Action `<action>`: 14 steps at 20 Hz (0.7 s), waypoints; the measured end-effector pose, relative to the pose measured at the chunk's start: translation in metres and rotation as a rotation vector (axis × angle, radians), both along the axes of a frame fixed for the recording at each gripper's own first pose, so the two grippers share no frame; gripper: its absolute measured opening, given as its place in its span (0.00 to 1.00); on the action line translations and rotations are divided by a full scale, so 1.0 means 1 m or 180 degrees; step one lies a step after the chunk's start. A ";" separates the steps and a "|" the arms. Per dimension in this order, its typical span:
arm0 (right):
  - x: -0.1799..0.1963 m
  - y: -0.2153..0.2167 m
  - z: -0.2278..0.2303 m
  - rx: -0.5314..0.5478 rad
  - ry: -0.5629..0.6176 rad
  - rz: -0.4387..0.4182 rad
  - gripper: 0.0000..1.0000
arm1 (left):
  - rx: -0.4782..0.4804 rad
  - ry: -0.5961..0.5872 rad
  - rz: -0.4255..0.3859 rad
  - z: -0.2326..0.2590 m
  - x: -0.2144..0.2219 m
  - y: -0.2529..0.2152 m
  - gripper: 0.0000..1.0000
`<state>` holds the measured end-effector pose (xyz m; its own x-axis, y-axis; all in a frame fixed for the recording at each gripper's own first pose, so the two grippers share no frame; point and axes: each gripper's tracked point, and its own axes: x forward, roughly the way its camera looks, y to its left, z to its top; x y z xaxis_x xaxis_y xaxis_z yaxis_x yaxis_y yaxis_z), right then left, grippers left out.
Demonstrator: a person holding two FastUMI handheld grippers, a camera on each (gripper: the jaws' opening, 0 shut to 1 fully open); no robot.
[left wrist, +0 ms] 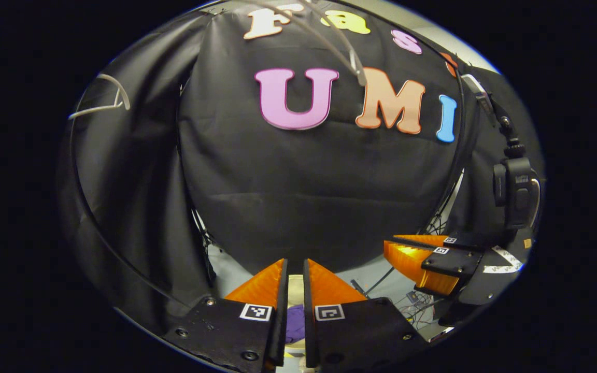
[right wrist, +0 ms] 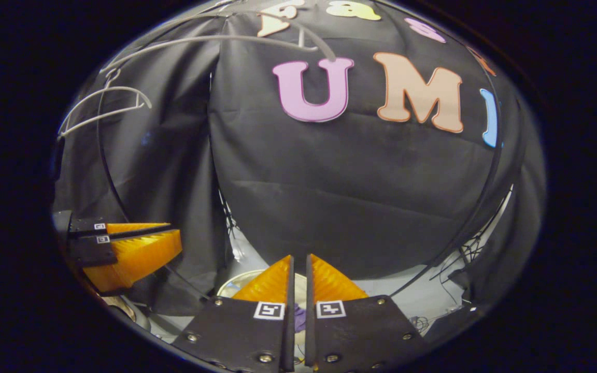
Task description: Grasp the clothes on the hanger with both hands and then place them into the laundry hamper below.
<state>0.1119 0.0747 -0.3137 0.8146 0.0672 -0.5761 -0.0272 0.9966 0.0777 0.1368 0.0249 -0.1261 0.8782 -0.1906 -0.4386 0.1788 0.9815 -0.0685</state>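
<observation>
Hanging bare: two hangers (right wrist: 102, 106); both claws closed.

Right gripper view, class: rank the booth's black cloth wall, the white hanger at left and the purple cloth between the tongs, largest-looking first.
1. Black cloth wall
2. White hanger
3. Purple cloth, a sliver, mostly hidden behind the tongs, so its true size is unsure.
</observation>
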 end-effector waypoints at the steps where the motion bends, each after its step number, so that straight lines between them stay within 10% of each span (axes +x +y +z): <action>1: 0.001 -0.006 0.012 -0.0003 -0.0080 -0.0032 0.08 | -0.0009 -0.0100 -0.0004 0.014 0.003 -0.005 0.16; 14: -0.010 -0.082 0.216 -0.0006 -0.1268 -0.0385 0.08 | -0.0154 -0.1259 -0.0098 0.198 -0.005 -0.060 0.16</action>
<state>0.1023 -0.0074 -0.0981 0.9758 -0.0436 -0.2144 0.0626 0.9946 0.0828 0.1315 -0.0355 0.0721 0.9711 -0.2315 -0.0576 0.2299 0.9726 -0.0344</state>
